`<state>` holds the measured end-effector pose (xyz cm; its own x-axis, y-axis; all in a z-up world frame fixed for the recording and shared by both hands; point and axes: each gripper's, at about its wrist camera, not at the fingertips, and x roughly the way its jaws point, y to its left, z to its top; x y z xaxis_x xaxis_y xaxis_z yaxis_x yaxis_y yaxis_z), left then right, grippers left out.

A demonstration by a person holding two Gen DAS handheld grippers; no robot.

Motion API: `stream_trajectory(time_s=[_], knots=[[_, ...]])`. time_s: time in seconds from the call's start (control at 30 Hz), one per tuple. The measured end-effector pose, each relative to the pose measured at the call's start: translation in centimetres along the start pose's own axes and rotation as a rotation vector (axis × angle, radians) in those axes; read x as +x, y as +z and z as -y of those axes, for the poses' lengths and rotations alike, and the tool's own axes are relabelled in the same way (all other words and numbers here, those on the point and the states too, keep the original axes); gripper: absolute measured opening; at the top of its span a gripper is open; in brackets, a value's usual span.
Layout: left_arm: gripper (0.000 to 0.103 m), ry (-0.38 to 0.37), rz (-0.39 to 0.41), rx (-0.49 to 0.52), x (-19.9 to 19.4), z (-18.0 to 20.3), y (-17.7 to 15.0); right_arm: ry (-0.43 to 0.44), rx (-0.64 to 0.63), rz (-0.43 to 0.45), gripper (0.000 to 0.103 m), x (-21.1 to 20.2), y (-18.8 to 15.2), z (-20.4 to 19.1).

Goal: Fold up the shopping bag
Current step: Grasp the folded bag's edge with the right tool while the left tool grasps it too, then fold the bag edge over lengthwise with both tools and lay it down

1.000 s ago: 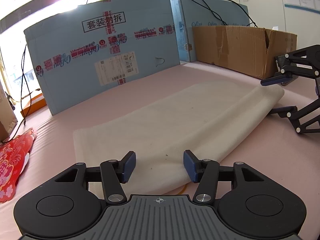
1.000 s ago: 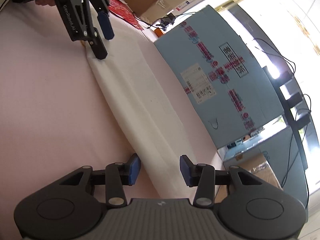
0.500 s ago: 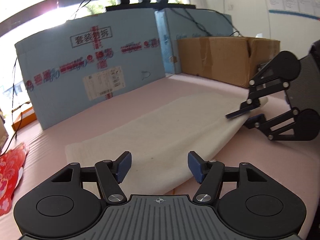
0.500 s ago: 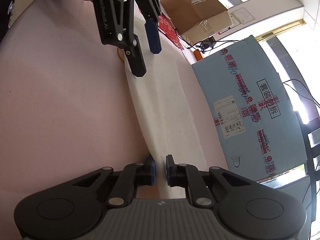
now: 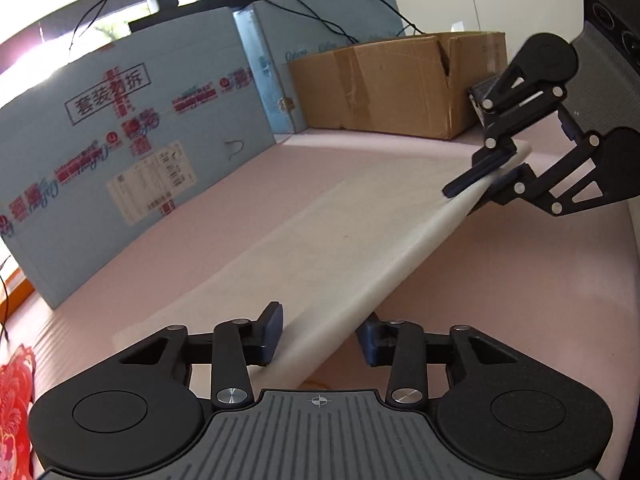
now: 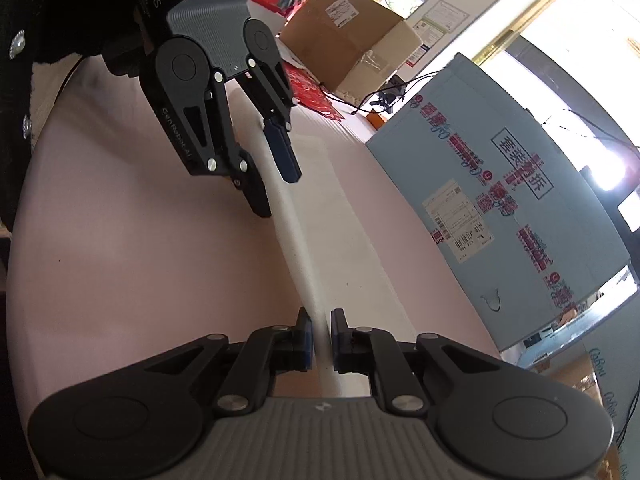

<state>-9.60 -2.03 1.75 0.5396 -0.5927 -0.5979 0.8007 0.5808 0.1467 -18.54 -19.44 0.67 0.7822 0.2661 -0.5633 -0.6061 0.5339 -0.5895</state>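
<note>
A cream shopping bag lies flattened on the pink table, with its long folded edge raised off the surface. My left gripper has that edge between its blue pads at the near end; the jaws are closing and pinch the cloth. At the far end my right gripper is shut on the same edge. In the right wrist view the bag runs as a taut strip from my right gripper up to my left gripper.
A large blue printed carton stands along the table's back. A brown cardboard box sits beside it. A red patterned cloth lies at the left edge. A dark sleeve holds the left gripper, and another brown box stands behind it.
The right jaws shut on the bag's far end, then the left jaws narrowed onto its near edge. Both grippers rose and rolled, lifting the folded edge off the table.
</note>
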Motion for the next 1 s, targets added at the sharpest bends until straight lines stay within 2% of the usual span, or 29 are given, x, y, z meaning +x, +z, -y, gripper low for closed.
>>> stream_trajectory(time_s=[0.1,0.23,0.4,0.47,0.63,0.77,1.0], knots=[[0.028,-0.088,-0.012,-0.090,-0.3,-1.5,-1.0,0.070,0.120,0.000,0.011,0.1,-0.7,1.8],[0.027,-0.157,0.008,-0.239,-0.4,-3.8,-2.4,0.196,0.357,-0.005,0.016,0.6,-2.9,5.0],[0.027,-0.230,0.039,-0.414,-0.4,-6.6,-3.8,0.285,0.687,-0.015,0.020,0.9,-7.2,8.9],[0.029,-0.254,0.049,-0.477,-0.4,-7.6,-4.3,0.293,0.808,-0.014,0.021,0.9,-8.7,10.1],[0.029,-0.206,0.051,-0.530,-0.8,-8.3,-4.7,0.261,1.005,-0.019,0.022,1.0,-10.8,11.6],[0.029,-0.167,0.057,-0.557,-1.2,-8.5,-4.9,0.225,1.083,-0.041,0.021,1.7,-11.1,11.9],[0.025,-0.097,0.060,-0.527,-1.6,-7.9,-5.0,0.142,1.210,-0.041,0.025,2.3,-11.6,12.9]])
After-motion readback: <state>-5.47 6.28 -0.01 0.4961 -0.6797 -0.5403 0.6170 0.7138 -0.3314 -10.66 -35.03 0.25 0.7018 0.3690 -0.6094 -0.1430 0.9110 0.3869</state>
